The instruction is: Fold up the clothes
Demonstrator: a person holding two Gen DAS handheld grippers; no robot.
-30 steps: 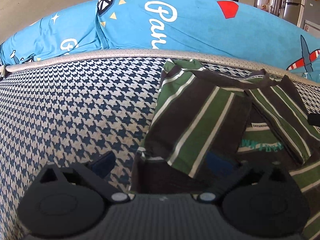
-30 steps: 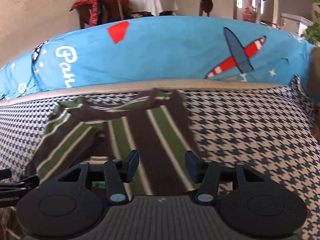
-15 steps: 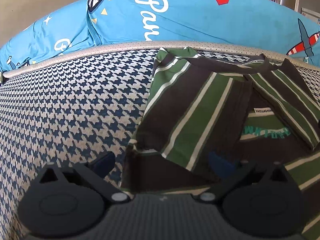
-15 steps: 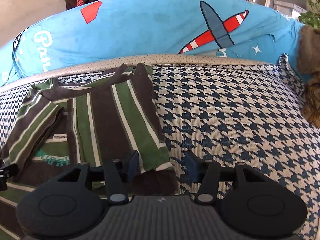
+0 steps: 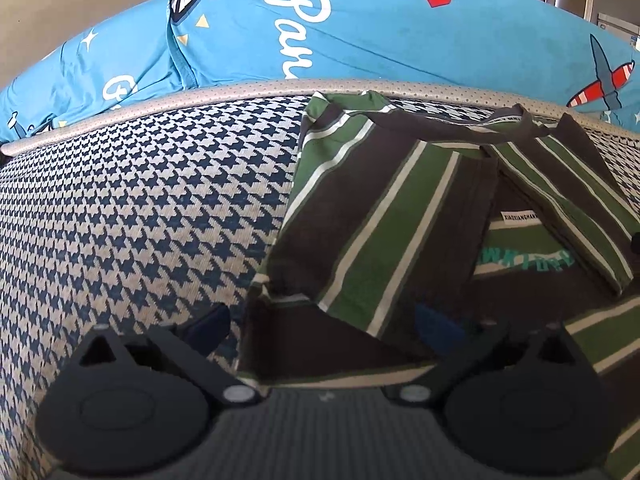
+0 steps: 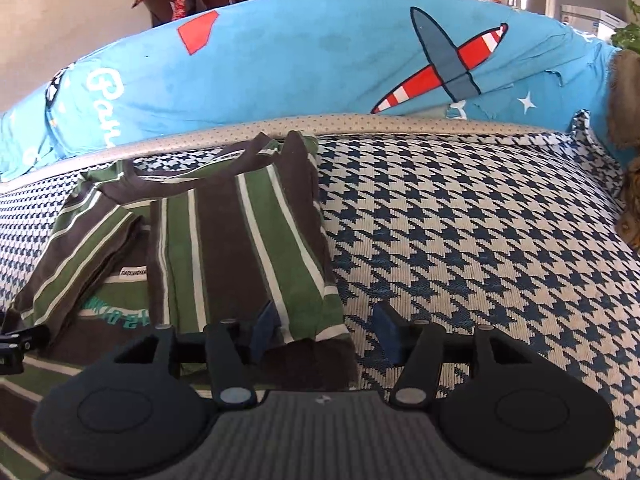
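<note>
Both sleeves of the striped shirt (image 6: 224, 240) lie folded in, near the sofa seat's (image 6: 460, 248) back edge. The left gripper (image 5: 324, 324) and right gripper (image 6: 324, 328) hang wide apart, holding nothing. Next, I think, they grab the bottom hem and fold it up.

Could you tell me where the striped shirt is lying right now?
The shirt lies on the houndstooth cover, left in the right wrist view, its collar near the blue pillow.

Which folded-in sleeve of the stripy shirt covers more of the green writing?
The right sleeve; it hides the writing's end, while the left sleeve only borders it.
</note>
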